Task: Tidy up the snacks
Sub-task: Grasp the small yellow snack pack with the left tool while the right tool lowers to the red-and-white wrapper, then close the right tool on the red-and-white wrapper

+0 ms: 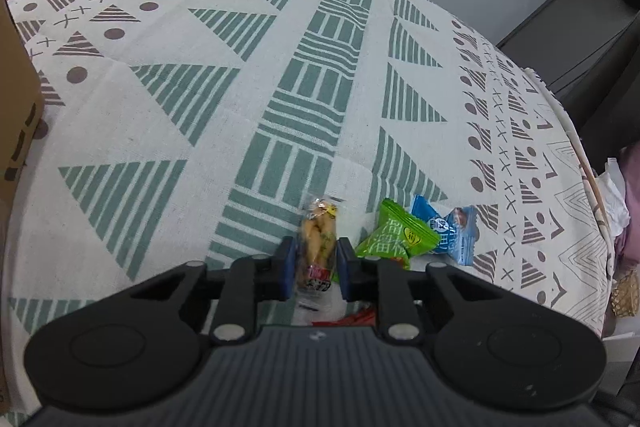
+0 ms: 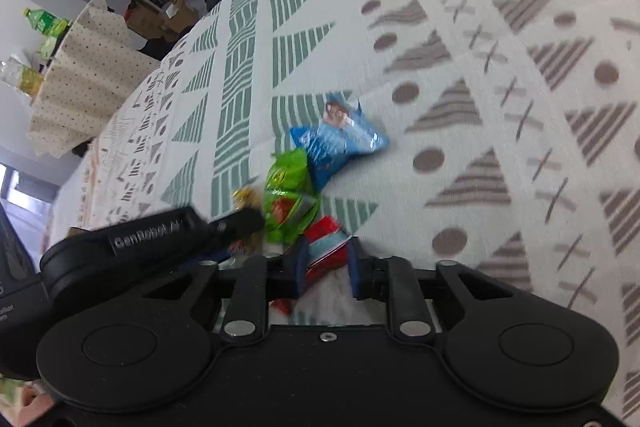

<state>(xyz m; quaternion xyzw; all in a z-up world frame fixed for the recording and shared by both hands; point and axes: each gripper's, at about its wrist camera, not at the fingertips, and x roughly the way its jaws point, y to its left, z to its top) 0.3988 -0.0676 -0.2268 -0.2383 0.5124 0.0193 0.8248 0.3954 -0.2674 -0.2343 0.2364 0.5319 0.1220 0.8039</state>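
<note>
My left gripper [image 1: 316, 263] is shut on a clear packet of yellow snacks [image 1: 318, 239], low over the patterned tablecloth [image 1: 160, 99]. A green packet [image 1: 398, 235] and a blue packet [image 1: 452, 227] lie just to its right. My right gripper [image 2: 326, 265] is shut on a red and white packet [image 2: 326, 243]. In the right wrist view the green packet [image 2: 288, 195] and the blue packet [image 2: 336, 139] lie just ahead, and the left gripper's black body [image 2: 160, 239] reaches in from the left beside them.
A cardboard box [image 1: 16, 99] stands at the left edge of the table. The table's far and right edges drop off to a grey floor. A second table with a dotted cloth [image 2: 80, 75] and bottles stands beyond.
</note>
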